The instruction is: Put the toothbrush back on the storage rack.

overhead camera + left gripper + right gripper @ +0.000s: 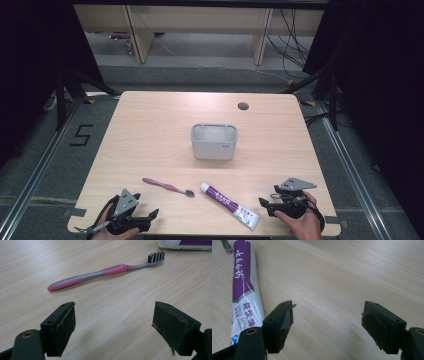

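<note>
Pale wood desk (150, 125): I've moved nothing yet.
Toothbrush (168, 187): lying flat, 1 o'clock of my left gripper (145, 220).
Toothpaste tube (230, 205): flat, 9 o'clock of my right gripper (266, 206).
Grey holder (214, 141): centre, apparently empty.
Grippers: both wide open, holding nothing.

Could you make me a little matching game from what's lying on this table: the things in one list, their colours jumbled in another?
Things:
1. toothbrush
2. toothpaste tube
3. holder
4. table

Colours:
A. plain grey
B. light wood
C. pink and grey
D. white and purple

Pairs: 1-C, 2-D, 3-A, 4-B
</note>
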Demonstrator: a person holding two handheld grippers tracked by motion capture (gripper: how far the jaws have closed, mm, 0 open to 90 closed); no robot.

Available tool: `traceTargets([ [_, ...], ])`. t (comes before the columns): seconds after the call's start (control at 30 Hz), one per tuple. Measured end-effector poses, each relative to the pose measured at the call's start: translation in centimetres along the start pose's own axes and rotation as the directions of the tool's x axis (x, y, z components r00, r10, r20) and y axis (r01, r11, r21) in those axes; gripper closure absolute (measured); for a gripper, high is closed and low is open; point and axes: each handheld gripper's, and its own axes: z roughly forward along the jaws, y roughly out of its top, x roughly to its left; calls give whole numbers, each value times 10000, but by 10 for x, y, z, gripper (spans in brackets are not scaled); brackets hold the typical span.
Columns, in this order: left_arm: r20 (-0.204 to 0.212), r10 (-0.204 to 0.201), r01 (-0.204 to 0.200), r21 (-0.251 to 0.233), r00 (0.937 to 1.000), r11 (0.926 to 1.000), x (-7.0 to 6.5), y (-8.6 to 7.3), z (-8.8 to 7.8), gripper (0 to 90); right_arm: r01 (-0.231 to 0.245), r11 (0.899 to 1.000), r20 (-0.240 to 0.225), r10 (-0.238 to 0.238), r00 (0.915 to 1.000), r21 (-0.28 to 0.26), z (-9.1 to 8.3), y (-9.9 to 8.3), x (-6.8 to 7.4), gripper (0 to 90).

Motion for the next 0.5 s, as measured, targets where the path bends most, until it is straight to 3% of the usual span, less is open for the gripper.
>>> traceTargets([
  [0.13,40,-6,6,41,10000,10000,0,0,0,180,35,10000,-87,-35,10000,-37,0,0,0,268],
  [0.23,46,29,-29,59,10000,10000,-1,0,0,180,-233,9997,-254,232,9994,-49,0,1,2,275],
  [0.4,35,-1,1,56,10000,10000,0,0,0,180,0,9999,-246,-3,9997,-151,0,1,1,288],
  [0.5,-60,90,-89,104,9999,9999,1,0,0,180,-150,9999,-304,148,9994,-53,0,2,3,290],
])
